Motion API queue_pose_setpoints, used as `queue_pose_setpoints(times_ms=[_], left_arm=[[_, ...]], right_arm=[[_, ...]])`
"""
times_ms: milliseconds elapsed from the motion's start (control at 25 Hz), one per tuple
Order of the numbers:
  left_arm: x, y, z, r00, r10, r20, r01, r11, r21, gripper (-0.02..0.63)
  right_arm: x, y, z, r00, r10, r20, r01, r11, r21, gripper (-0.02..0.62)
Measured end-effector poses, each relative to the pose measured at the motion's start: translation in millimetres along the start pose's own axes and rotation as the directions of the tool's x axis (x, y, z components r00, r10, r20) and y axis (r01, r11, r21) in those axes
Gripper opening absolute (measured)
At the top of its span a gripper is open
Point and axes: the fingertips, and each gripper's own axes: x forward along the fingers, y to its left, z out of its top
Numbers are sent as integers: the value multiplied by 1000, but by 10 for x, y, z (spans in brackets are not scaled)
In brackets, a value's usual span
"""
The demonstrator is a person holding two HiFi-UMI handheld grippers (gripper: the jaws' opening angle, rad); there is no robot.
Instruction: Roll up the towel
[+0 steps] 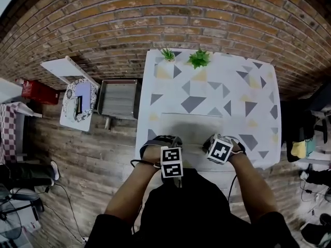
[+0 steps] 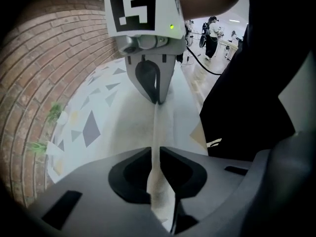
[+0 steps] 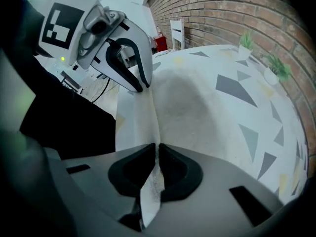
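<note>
Clearly both tools are busy on the same cloth; the left tool (image 2: 154, 154) has its jaws pressed nearly together, pinching a thin fold of the towel (image 1: 189, 128) that runs up between the pads; the right tool (image 3: 157, 149) does the same, its jaws closed on another part of that same near edge, with a pale flap of fabric hanging below them; in each gripper view the other tool shows further along, its tips also on the cloth, and the pinched edge stands as a narrow raised ridge running straight between the two

From the head view the towel, pale and plain, lies flat on the near half of the desk (image 1: 243, 87), its far edge straight across the middle and its near edge at the side closest to the person; the tools sit side by side at that near edge, near one another, both pointing steeply down, each with its marker cube facing up; the desk wears a white cover printed with grey and yellow triangles; two small green potted plants (image 1: 199, 59) stand at its far edge, close to the brick wall (image 1: 155, 14); a grey metal tray (image 1: 118, 98) sits on the wooden floor just left of the desk
</note>
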Motion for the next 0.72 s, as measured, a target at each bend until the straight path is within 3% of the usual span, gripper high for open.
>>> queue_pose_setpoints(times_ms=[160, 320, 480, 560, 720], left_arm=[[-35, -174, 6, 1000, -16, 4, 16, 999, 37, 60], [119, -261, -81, 999, 9, -32, -6, 997, 72, 135], [188, -223, -106, 997, 60, -39, -56, 995, 81, 138], [179, -195, -101, 996, 83, -34, -80, 994, 78, 138], [162, -119, -96, 992, 124, -28, -122, 990, 65, 166]], right_arm=[[1, -81, 9, 996, -83, 8, 84, 996, -20, 56], [-140, -99, 115, 981, -182, 73, 183, 983, -21, 102], [-268, 118, 274, 966, -183, 184, 194, 980, -45, 104], [-199, 226, 262, 967, -179, 180, 193, 979, -62, 107], [12, 209, 107, 964, -248, 101, 255, 964, -71, 143]])
